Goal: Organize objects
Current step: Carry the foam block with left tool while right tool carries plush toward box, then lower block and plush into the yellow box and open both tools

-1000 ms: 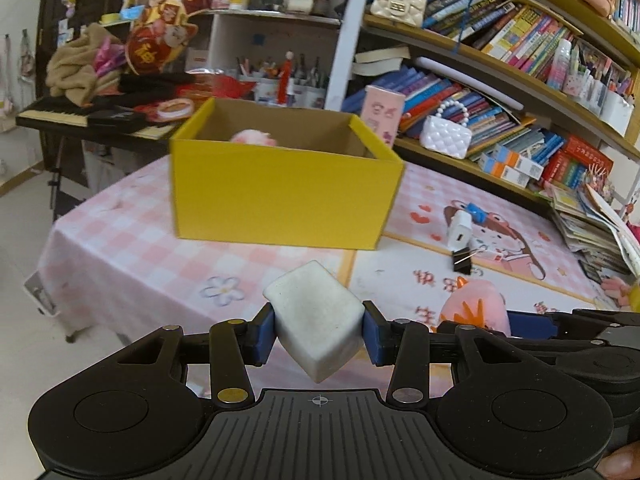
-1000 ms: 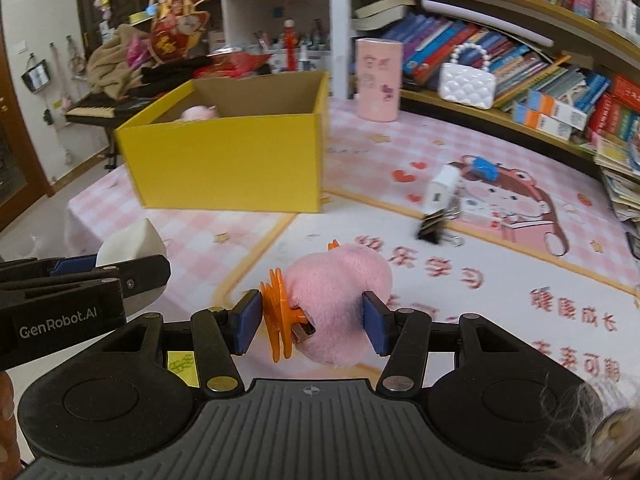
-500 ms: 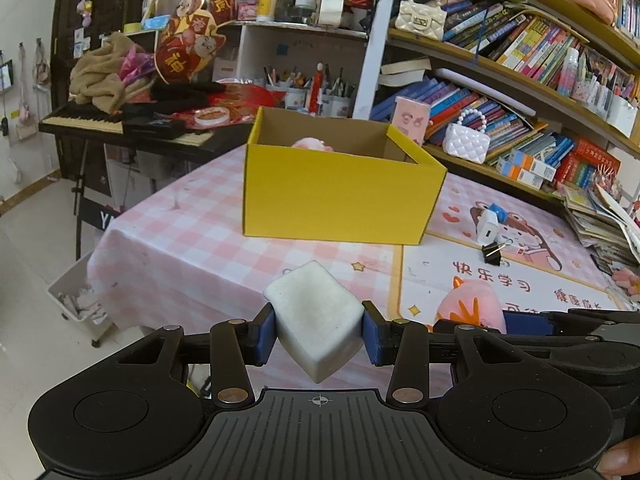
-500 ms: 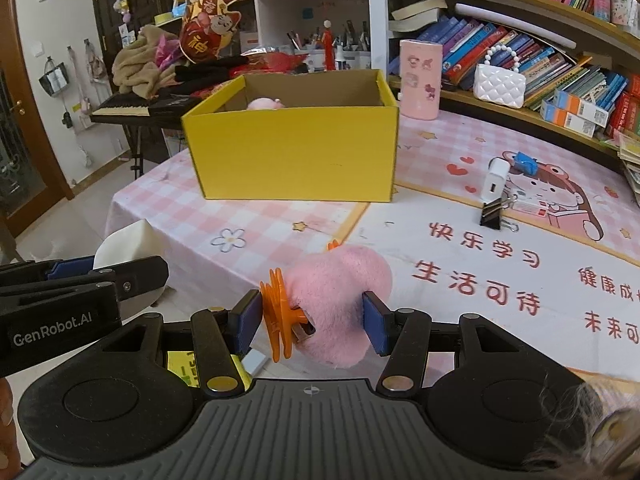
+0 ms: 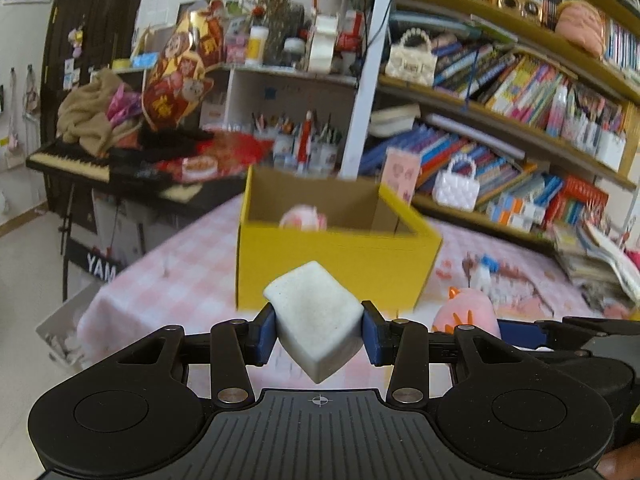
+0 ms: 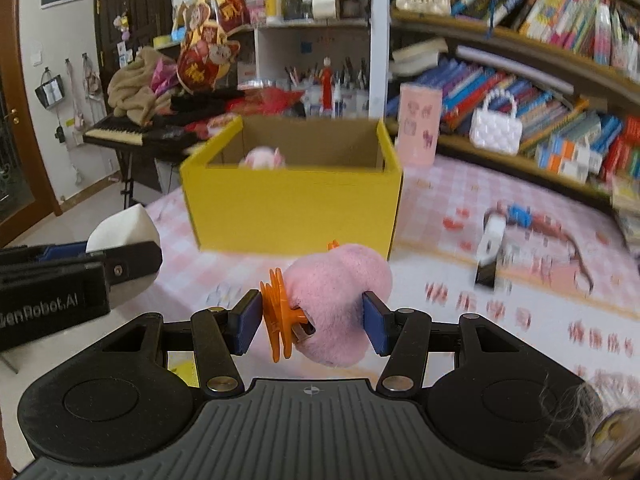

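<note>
Left wrist: white foam block (image 5: 316,312) tilted, pinched between blue pads (image 5: 265,332)

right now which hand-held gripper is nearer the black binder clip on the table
Right. The right hand-held gripper, shut on the pink plush, has the binder clip ahead to its right. The left hand-held gripper, holding the white sponge block, sits farther left.

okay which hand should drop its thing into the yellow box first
Probably the right. The right gripper, shut on the pink plush toy, faces the yellow box squarely. The left gripper, holding the white block, sits beside it.
</note>
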{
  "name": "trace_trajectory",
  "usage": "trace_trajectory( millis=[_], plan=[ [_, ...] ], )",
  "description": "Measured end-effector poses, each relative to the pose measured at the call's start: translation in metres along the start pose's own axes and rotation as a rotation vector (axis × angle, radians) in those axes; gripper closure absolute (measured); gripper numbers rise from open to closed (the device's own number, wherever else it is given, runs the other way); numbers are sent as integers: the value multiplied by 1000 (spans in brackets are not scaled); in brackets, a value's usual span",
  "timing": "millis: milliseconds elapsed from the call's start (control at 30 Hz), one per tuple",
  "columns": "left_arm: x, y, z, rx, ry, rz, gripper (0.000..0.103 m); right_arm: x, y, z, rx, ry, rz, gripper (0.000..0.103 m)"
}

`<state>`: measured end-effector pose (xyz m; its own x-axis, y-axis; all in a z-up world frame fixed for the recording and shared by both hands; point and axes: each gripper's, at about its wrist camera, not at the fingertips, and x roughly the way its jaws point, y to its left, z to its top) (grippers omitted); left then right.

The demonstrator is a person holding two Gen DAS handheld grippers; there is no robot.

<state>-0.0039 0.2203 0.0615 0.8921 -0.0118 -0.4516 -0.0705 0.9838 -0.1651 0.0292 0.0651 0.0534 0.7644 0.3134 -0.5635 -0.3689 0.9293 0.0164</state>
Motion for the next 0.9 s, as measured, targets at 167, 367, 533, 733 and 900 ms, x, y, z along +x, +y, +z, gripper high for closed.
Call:
trace_trajectory(
  millis=[167, 367, 533, 733, 900],
  plan=[
    [20, -4, 31, -1, -67, -3, 62, 15, -8, 38, -78, -102, -7, 52],
    [56, -9, 67, -14, -95, -23, 62, 49, -21, 80, -161, -172, -2, 52],
    [95, -13, 88, -20, -92, -9, 62, 88, -34, 102, -219, -170, -3, 52],
    [141, -18, 105, -27, -62, 17, 62, 142, -38, 118, -337, -82, 53, 52],
    [172, -22, 109, -18, -12, 17, 62, 176, -34, 119, -455, 12, 115, 52]
  ],
)
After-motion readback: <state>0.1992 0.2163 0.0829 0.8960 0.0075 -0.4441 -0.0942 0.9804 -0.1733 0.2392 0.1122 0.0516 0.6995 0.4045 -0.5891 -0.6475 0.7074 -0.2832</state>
